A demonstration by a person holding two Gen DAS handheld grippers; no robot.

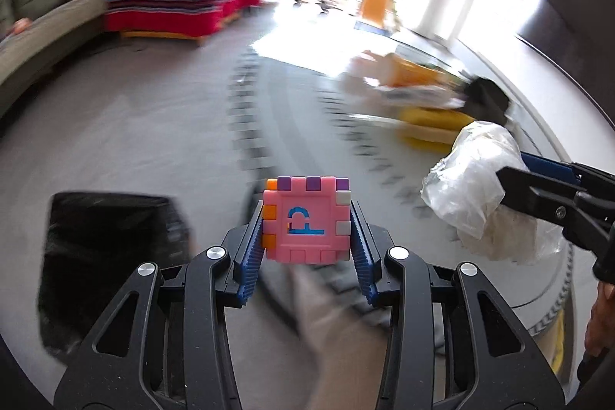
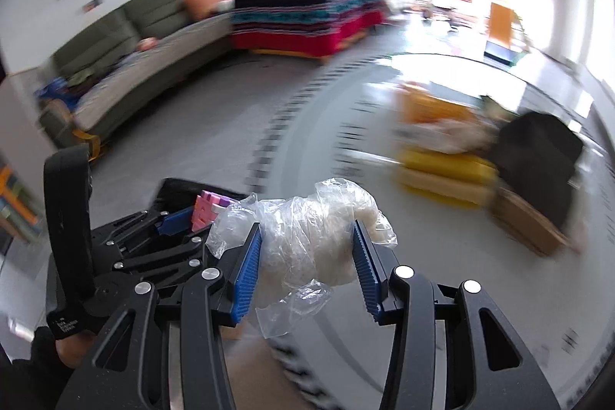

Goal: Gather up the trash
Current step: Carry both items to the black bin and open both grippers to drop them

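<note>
Both grippers loaded, mid-carry; background smeared in both views, so I read only the near field with confidence. My left gripper [image 1: 307, 229] is clamped on a pink puzzle cube [image 1: 306, 221], its blue ribbed pads pressing the cube's two side faces, the face with a blue letter turned up toward the camera. A side-on pinch suits it: flat, rigid faces that I judge will not slip. My right gripper [image 2: 307, 252] is closed on a crumpled clear plastic bag [image 2: 311, 237], wadded between the pads, with loose film spilling out on the left and below. The wad looks soft, so I judge the hold depends on keeping the squeeze. In the right wrist view the left gripper sits just beside, to the left, cube still visible. A dark open bin lined with a black bag [image 1: 111, 268] lies on the grey floor [image 1: 134, 125] near left, below the cube; I take it as the drop point. Further clutter, yellow and orange items [image 2: 442, 171], sits far right on the floor, too blurred to identify. Neither item is released yet.
</note>
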